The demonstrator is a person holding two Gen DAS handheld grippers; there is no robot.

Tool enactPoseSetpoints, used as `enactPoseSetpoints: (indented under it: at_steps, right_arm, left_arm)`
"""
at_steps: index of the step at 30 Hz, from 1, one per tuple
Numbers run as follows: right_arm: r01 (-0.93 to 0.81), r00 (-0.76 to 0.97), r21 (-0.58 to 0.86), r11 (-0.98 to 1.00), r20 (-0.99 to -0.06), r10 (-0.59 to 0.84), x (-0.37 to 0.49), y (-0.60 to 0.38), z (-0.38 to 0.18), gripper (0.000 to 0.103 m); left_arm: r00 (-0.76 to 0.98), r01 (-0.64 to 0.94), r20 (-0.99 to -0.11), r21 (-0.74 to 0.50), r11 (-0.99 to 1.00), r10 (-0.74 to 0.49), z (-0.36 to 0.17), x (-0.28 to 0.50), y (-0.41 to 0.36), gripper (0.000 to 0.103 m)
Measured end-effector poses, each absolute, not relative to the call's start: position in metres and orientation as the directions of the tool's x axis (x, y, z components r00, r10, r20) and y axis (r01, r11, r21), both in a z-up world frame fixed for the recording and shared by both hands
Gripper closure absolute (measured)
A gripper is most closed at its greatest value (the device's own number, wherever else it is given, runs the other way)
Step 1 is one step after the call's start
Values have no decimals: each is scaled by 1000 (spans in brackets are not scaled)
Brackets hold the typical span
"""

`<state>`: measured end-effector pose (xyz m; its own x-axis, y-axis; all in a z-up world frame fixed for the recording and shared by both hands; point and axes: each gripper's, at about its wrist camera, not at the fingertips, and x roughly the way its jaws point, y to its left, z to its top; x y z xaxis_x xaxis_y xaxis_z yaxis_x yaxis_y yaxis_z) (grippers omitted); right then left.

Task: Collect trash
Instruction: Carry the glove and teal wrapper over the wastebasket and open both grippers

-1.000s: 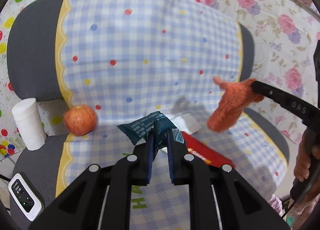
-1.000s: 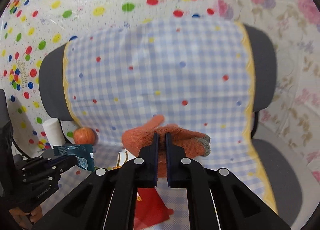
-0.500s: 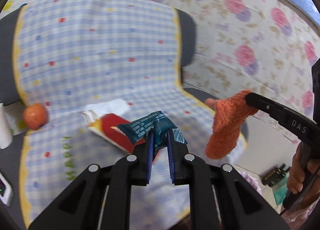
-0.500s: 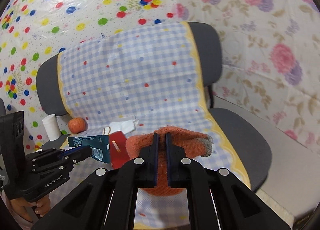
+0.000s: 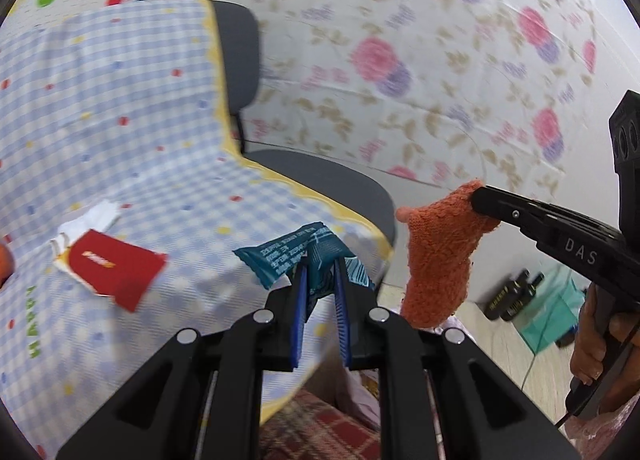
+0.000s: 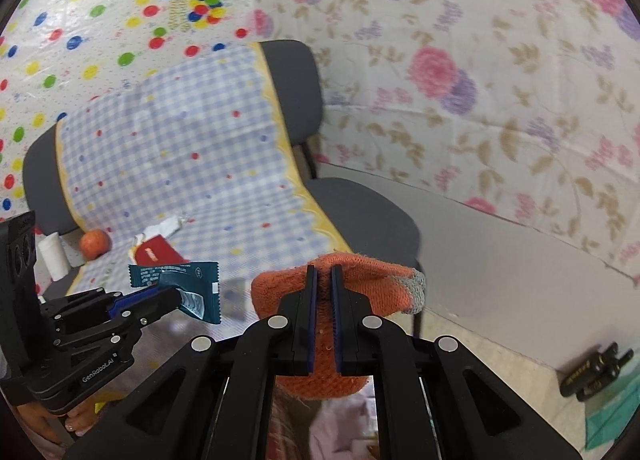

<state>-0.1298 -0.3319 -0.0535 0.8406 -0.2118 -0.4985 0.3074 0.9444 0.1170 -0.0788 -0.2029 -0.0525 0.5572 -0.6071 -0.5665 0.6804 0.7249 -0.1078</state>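
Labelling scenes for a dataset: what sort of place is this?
Probably a staged indoor room rather than a lived-in home: a grey chair draped in a checked cloth, walls hung with floral sheeting and dotted sheeting.

The left gripper (image 5: pixel 320 280) has its blue-padded jaws pinched on a teal snack wrapper (image 5: pixel 296 260) that sticks up and fans out to the left of the fingertips. To the right, the right gripper (image 5: pixel 480 199) reaches in from the edge, clamped on an orange knitted glove (image 5: pixel 436 256) that hangs limp below it — a hand (image 5: pixel 600 344) grips its handle at the far right. Behind, a grey chair (image 5: pixel 320 179) wears a blue checked cover (image 5: pixel 120 107) with coloured dots. On the seat lie a red packet (image 5: pixel 116 268) and, touching its upper left edge, a crumpled white paper (image 5: pixel 92 219). A floral sheet (image 5: pixel 400 59) covers the wall — slightly blurred.
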Motion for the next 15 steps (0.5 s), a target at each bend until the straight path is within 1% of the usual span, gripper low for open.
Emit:
enactPoseSetpoints:
  at_steps: [9, 15]
  right_arm:
    - [469, 778, 74, 880, -507, -372, -186, -360, -66, 95]
    - [527, 737, 62, 848, -530, -419, -209, -375, -77, 95]
  left_arm:
    - [446, 789, -606, -81, 609, -659, -72, -110, -258, 91]
    - [369, 843, -643, -71, 533, -671, -87, -125, -293, 90]
